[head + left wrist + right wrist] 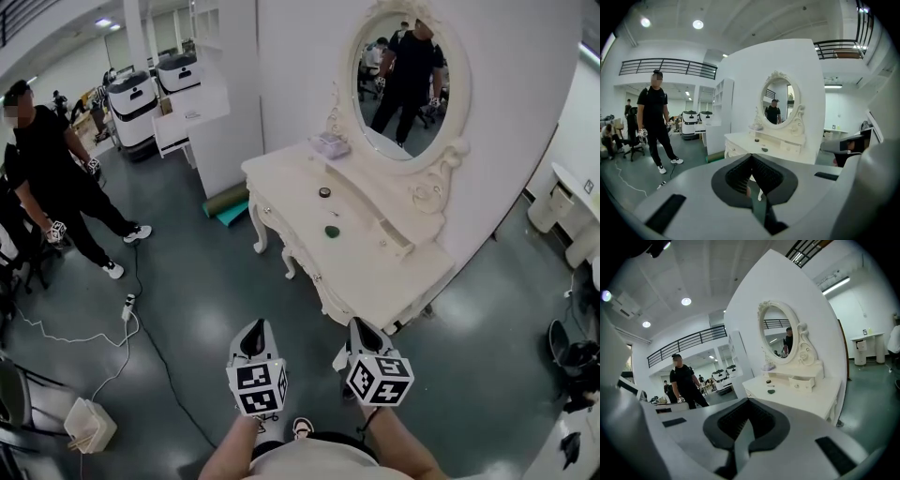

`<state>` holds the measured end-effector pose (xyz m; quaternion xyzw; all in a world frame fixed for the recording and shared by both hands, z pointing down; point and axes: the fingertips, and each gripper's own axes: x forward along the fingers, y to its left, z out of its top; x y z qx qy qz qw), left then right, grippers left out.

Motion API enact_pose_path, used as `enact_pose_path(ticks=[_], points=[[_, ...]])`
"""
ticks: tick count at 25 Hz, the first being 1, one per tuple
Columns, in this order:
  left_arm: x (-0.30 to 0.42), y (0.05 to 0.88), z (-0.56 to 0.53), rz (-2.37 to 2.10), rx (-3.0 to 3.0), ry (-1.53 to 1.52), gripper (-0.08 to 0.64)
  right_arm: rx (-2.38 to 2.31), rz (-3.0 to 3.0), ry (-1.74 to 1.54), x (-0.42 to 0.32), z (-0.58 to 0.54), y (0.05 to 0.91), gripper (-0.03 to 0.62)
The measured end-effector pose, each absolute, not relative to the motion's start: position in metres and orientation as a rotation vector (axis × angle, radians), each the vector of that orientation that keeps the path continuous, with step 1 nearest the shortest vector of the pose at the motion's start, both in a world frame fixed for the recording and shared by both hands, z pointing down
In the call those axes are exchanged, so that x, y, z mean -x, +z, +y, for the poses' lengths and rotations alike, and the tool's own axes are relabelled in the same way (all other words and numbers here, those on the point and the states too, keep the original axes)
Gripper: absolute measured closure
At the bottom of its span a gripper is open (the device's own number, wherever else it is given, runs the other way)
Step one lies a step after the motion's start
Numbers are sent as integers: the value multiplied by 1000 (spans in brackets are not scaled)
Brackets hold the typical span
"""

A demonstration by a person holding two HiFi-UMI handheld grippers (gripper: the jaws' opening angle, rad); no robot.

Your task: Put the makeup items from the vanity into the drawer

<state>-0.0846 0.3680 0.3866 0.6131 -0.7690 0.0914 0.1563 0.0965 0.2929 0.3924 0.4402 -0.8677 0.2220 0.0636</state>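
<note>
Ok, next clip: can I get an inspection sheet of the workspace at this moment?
Surface: white vanity, top mostly bare, mirror behind.
Job's things: round dark item and green item on the vanity; small drawer seems slightly open.
Clutter: pale box by the mirror.
Grippers: left claw and right claw both shut, empty, short of the vanity.
Cables: power strip and cords on the floor.
Surroundings: person in black, white carts, rolled mats.
</note>
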Motion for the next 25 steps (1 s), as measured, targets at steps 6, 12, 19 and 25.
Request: enact_pose_path(ticks=[6,12,19,25], points=[[84,392,339,-2168,-1773,322,555,-1370,-2595,711,-104,263,399,574],[89,397,304,-2130,-1826,348,555,-1435,-2555,752,-106,243,412,575],[106,413,238,-2053,-1933,379,555,-1548,-2488,761,-94,195,427,574],[142,397,156,-2011,-2053,409,555,-1645,-2464,752,-59,126,416,575]])
